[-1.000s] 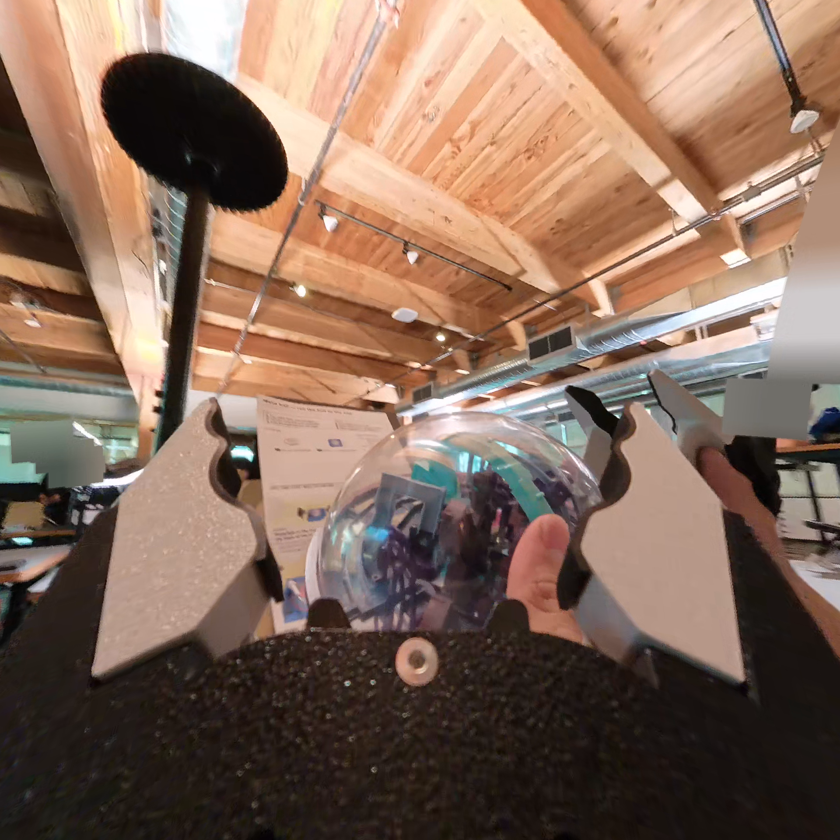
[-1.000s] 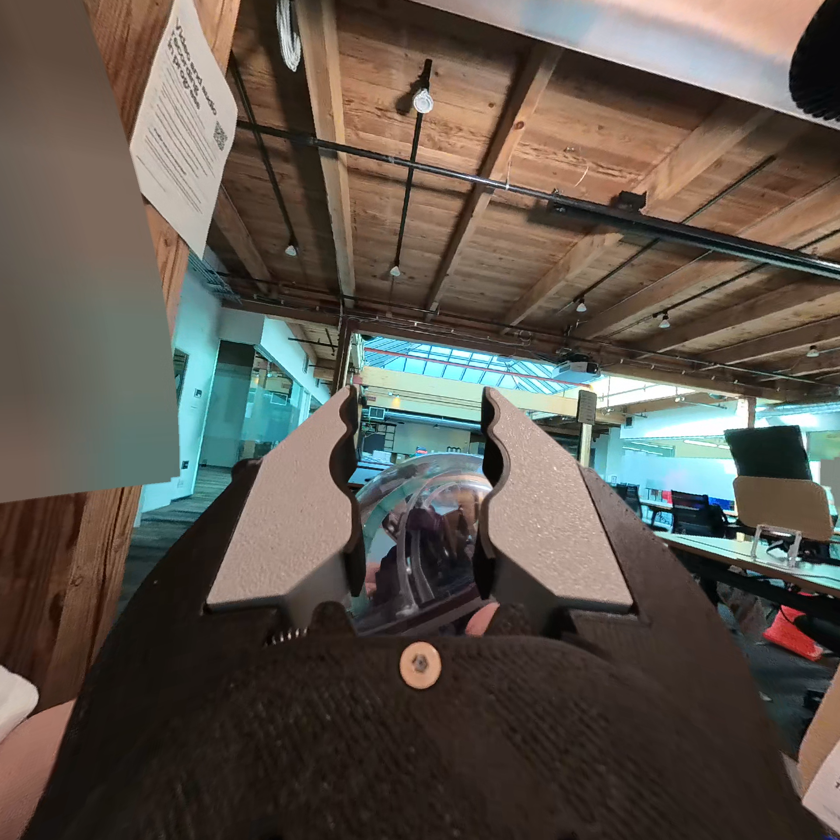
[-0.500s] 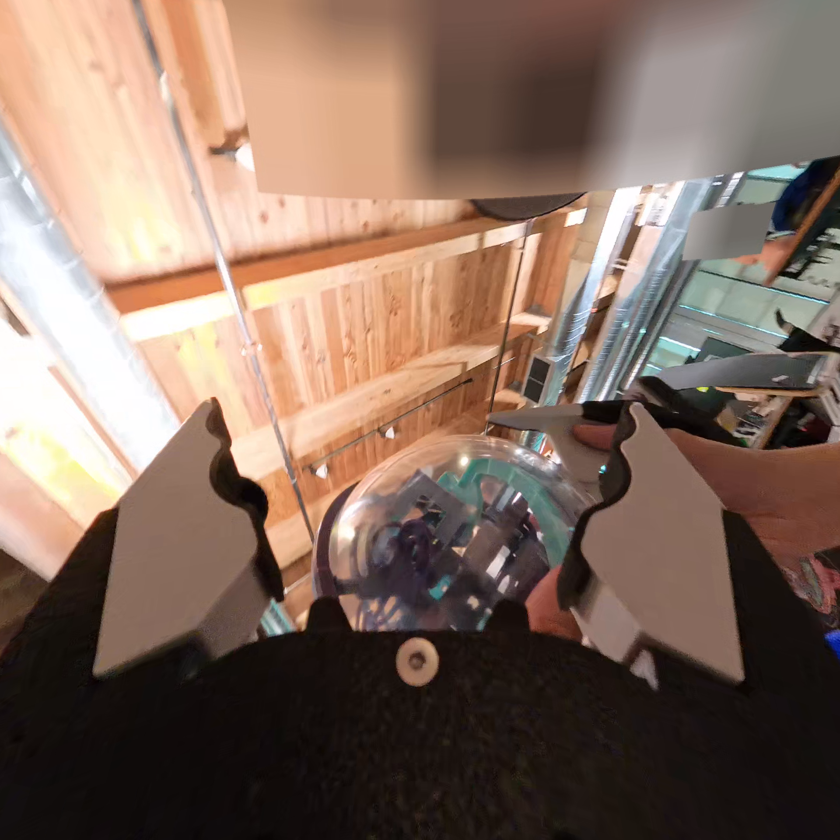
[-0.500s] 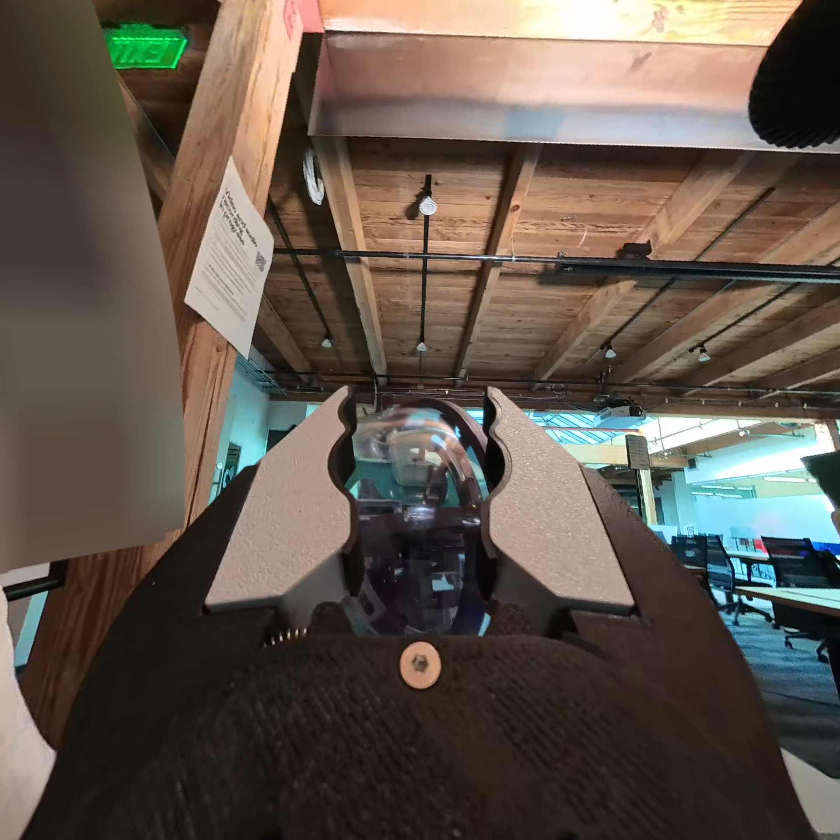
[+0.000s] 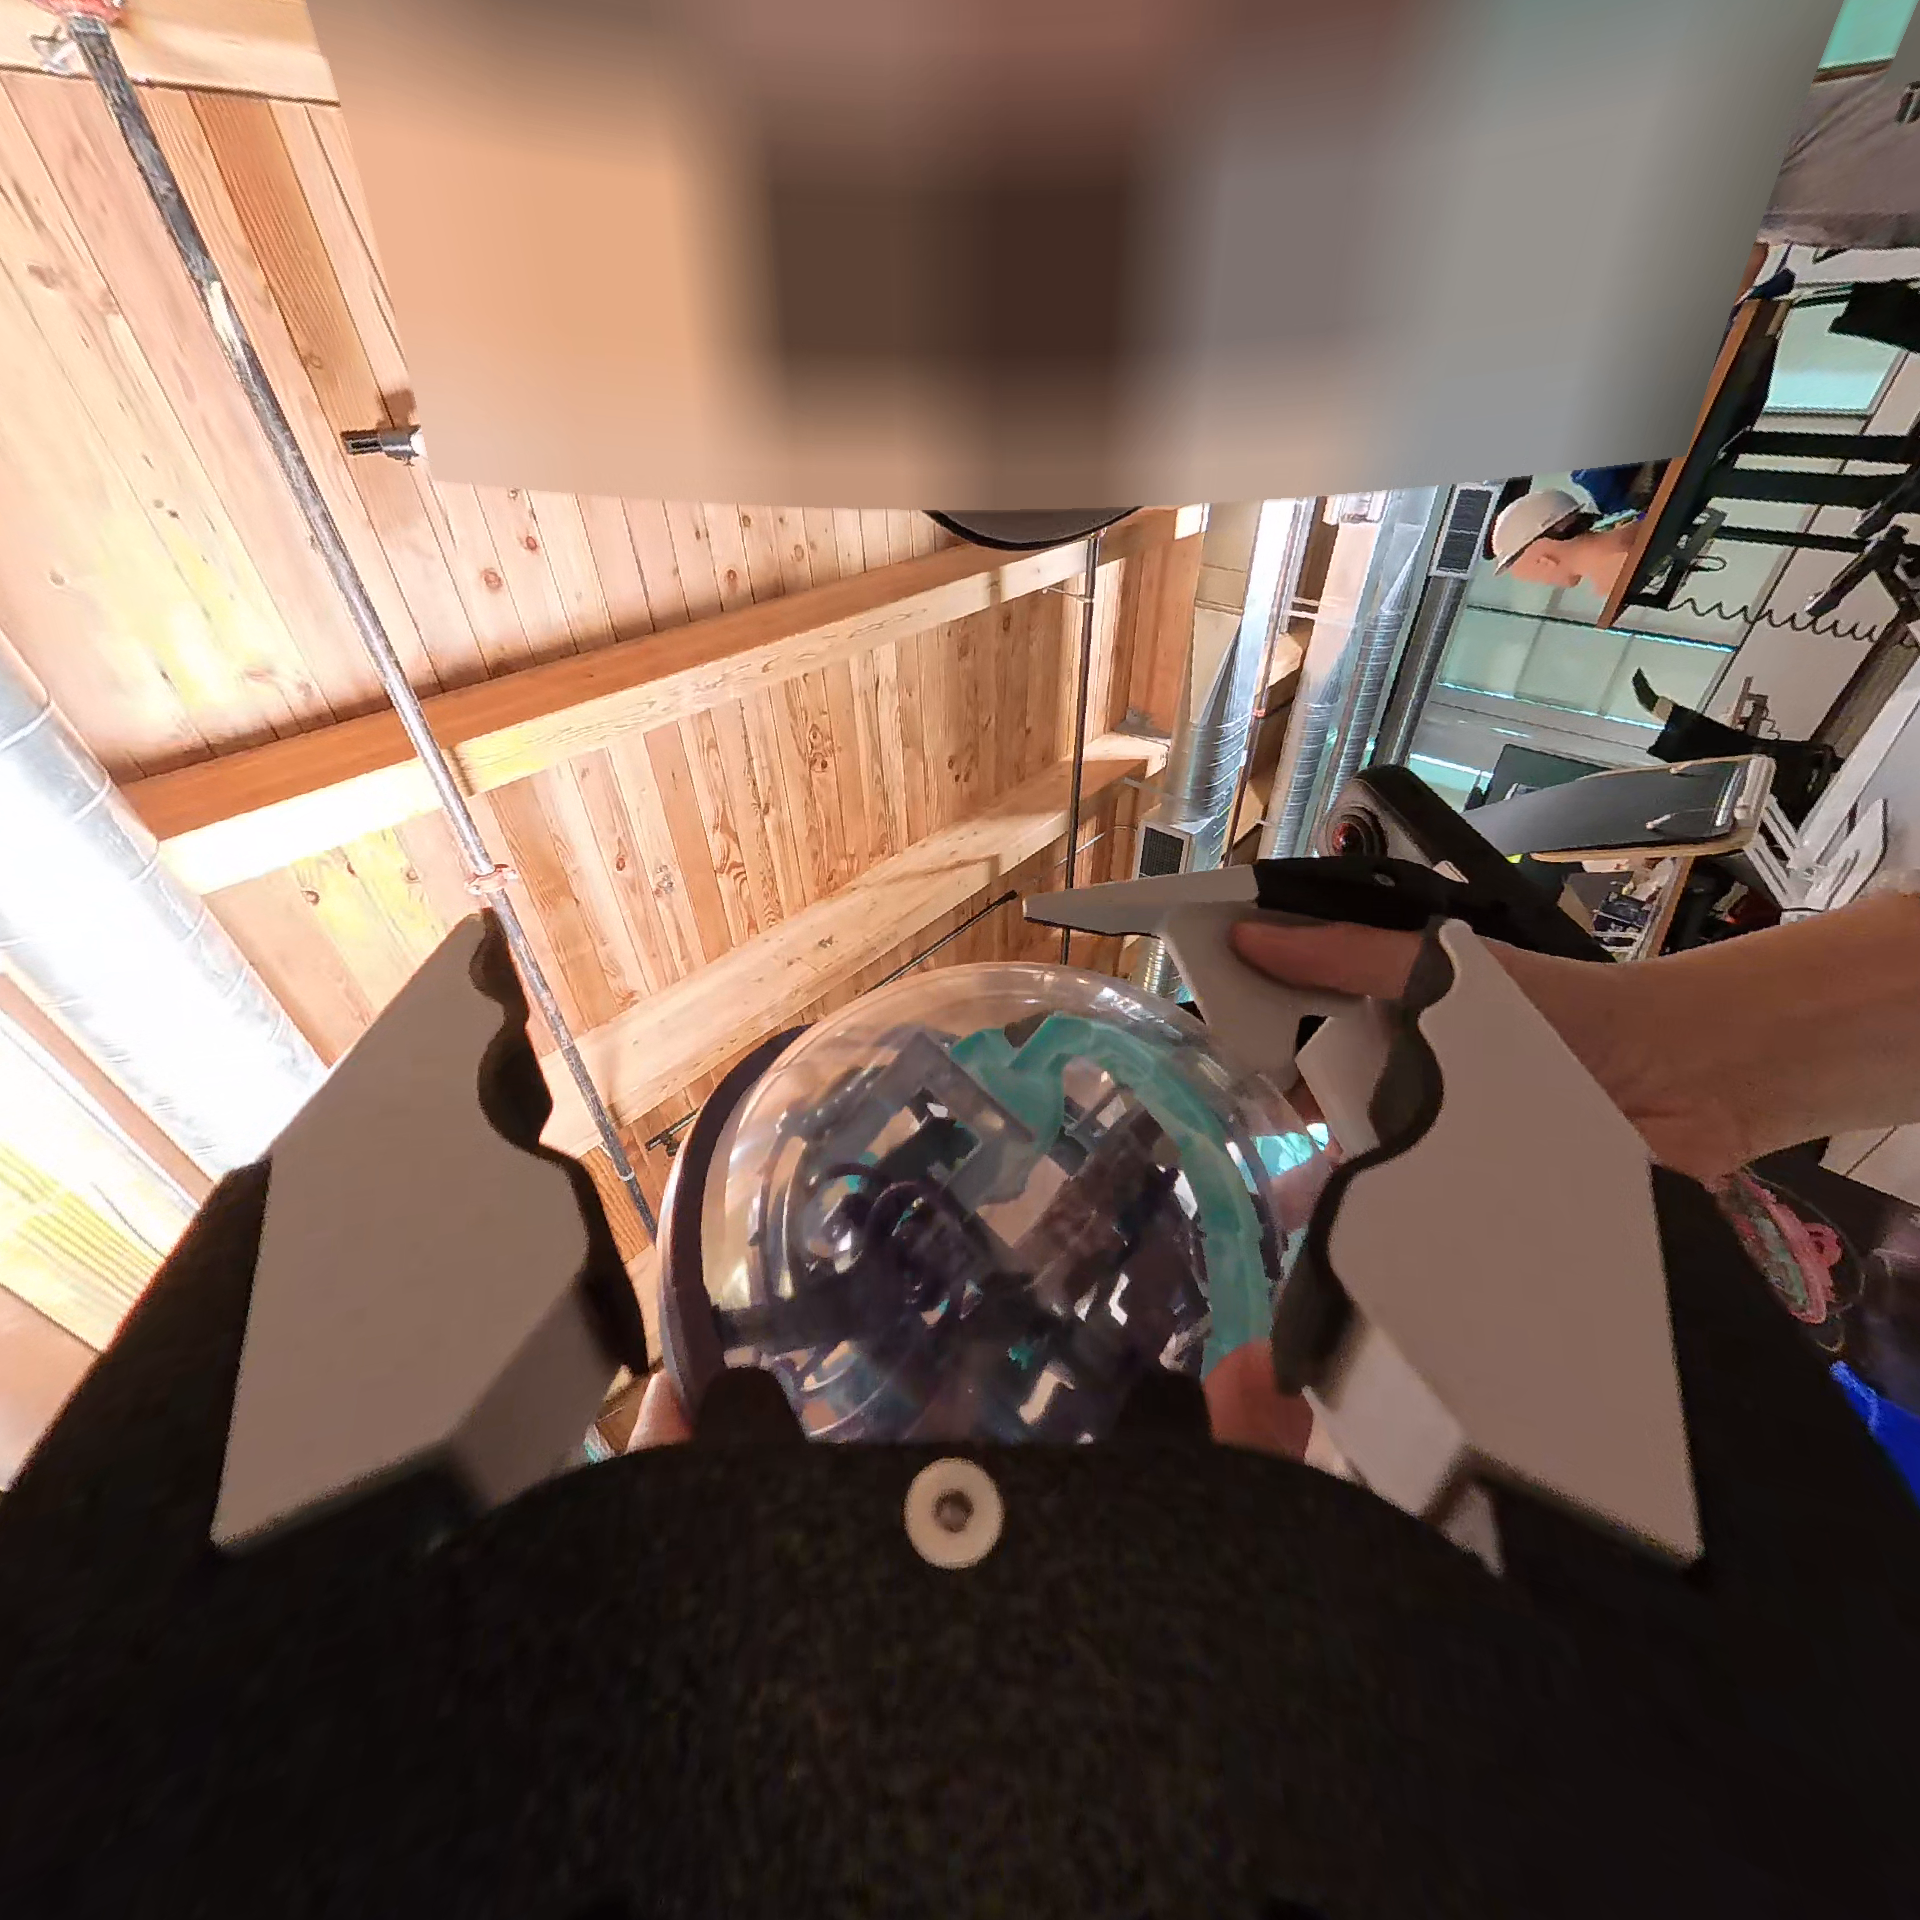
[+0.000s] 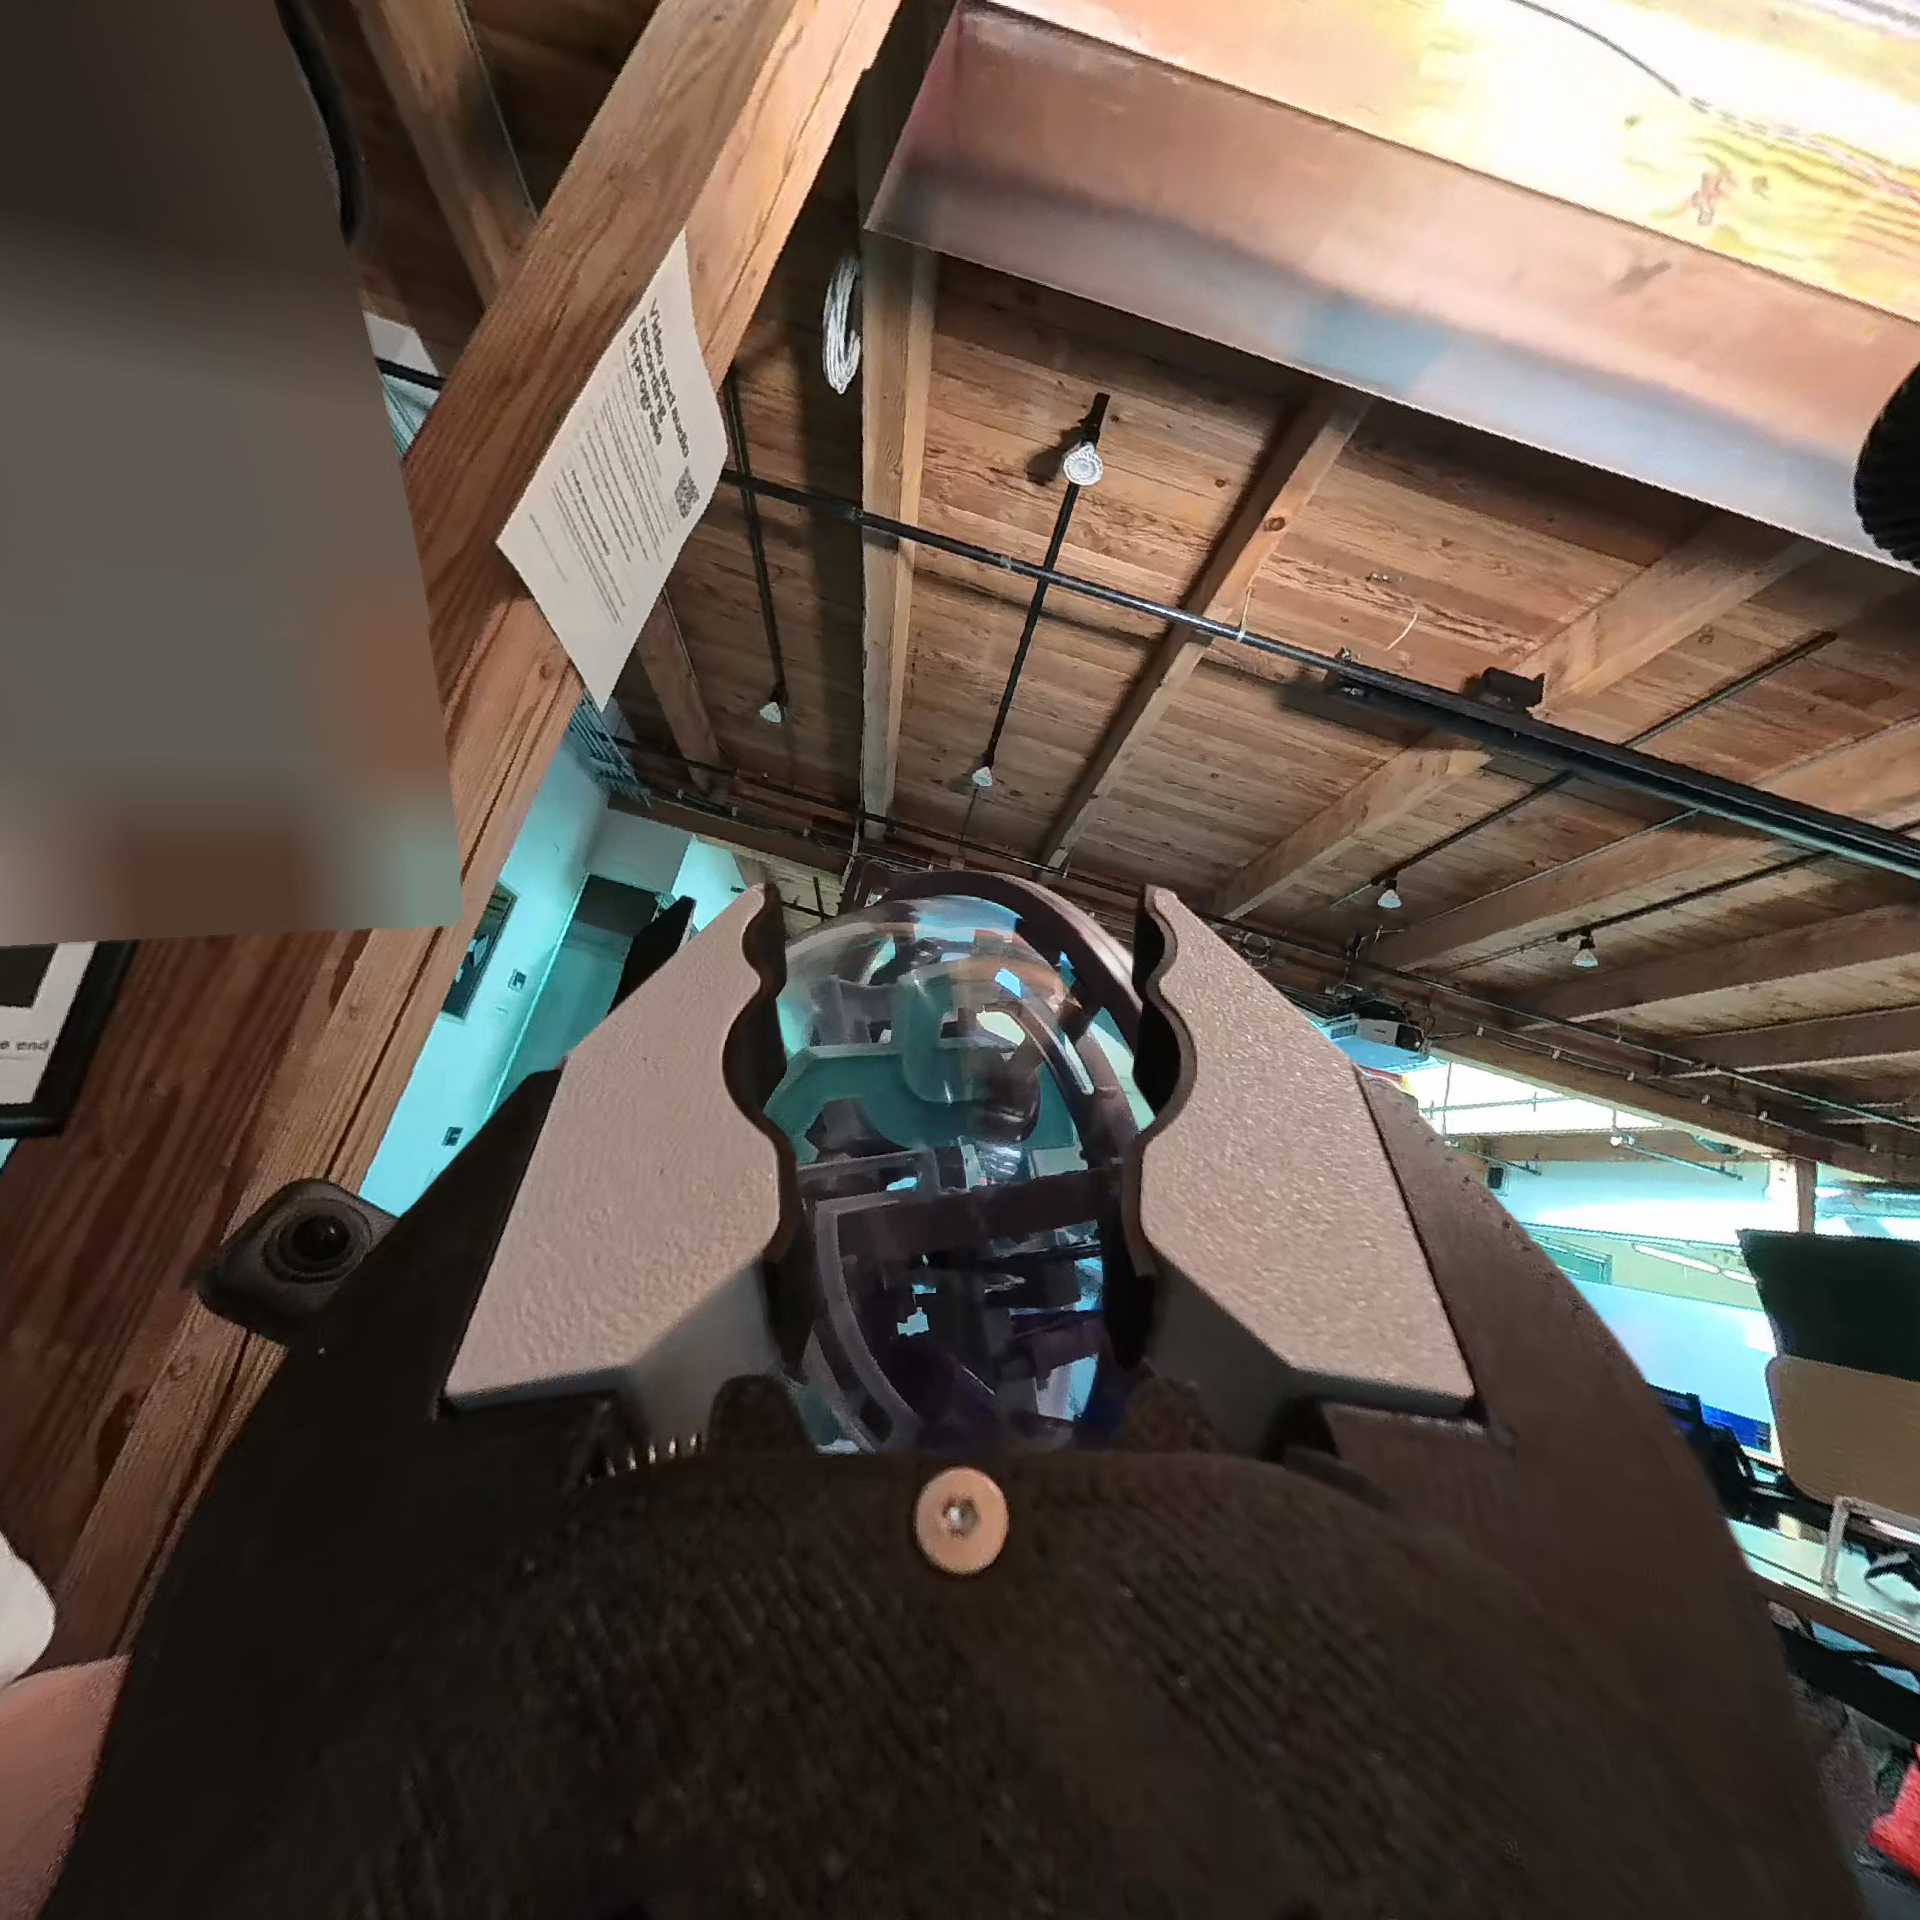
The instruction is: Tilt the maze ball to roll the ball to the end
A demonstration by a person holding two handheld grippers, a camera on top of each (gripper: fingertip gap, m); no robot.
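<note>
The maze ball [image 5: 987, 1195] is a clear sphere with teal and dark tracks and a dark rim. It is raised toward the ceiling. My left gripper [image 5: 964, 928] is wide open around it, with a strip of background between the left pad [image 5: 613, 1247] and the rim. A person's fingers [image 5: 1242, 1392] touch the ball from below. In the right wrist view the ball [image 6: 935, 1091] fills the space between my right gripper's [image 6: 958, 896] fingers. In the left wrist view its upper finger [image 5: 1143, 899] stands clear above the ball. I cannot make out the small ball inside.
Wooden ceiling boards and beams [image 5: 727, 675] with a metal rod [image 5: 416, 727] are overhead. A wooden post with a paper sheet [image 6: 623, 468] rises at the left in the right wrist view. Desks and chairs [image 6: 1849, 1403] lie far right. A hand [image 5: 1621, 1039] holds the right gripper.
Both grippers and the ball tilted up and rolled, so the ceiling swung across both views. The ball turned relative to the left fingers and rose between the right fingers, which stand a little wider apart.
</note>
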